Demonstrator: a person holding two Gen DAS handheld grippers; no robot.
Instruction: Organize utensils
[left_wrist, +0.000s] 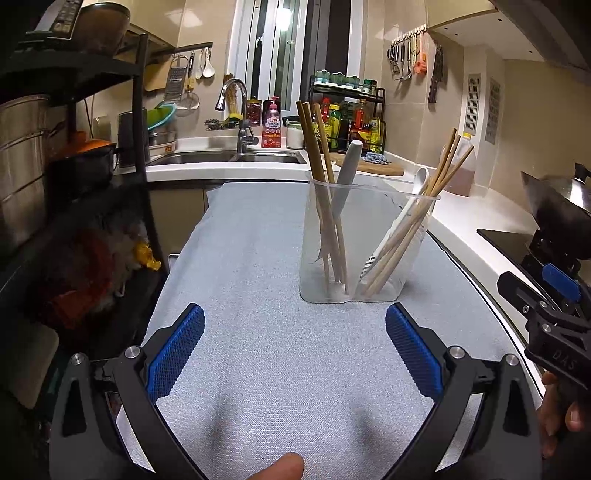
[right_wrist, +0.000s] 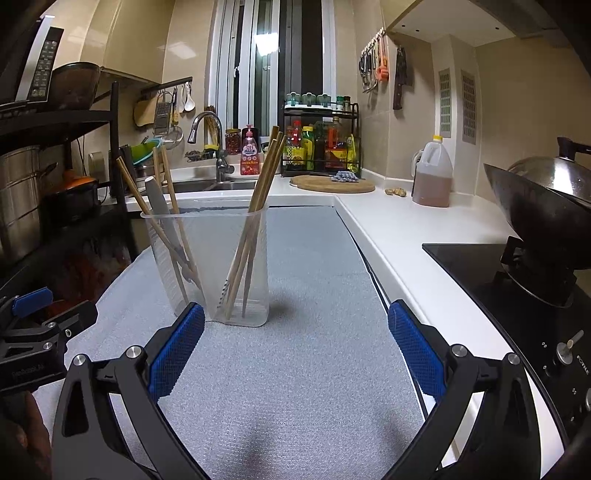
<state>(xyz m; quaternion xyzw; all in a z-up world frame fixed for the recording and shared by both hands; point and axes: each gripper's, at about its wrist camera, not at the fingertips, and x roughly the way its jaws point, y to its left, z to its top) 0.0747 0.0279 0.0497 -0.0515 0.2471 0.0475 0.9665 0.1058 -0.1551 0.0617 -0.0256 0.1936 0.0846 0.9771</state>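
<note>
A clear plastic two-compartment holder (left_wrist: 369, 243) (right_wrist: 207, 258) stands upright on the grey mat (left_wrist: 266, 332) (right_wrist: 303, 332). Its left compartment holds wooden chopsticks (left_wrist: 325, 206) (right_wrist: 162, 221) and a grey-handled utensil (left_wrist: 345, 177) (right_wrist: 159, 206). The right compartment holds more chopsticks (left_wrist: 417, 221) (right_wrist: 255, 221) and a white spoon (left_wrist: 406, 206). My left gripper (left_wrist: 295, 347) is open just short of the holder, nothing between its blue pads. My right gripper (right_wrist: 295, 347) is open too, to the right of the holder, with nothing in it.
A white counter (right_wrist: 399, 229) runs along the right with an oil jug (right_wrist: 432, 177), a round cutting board (right_wrist: 332, 183) and a wok (right_wrist: 543, 218) on a black hob. A sink (left_wrist: 229, 157) lies behind; a black shelf rack (left_wrist: 74, 166) with pots stands left.
</note>
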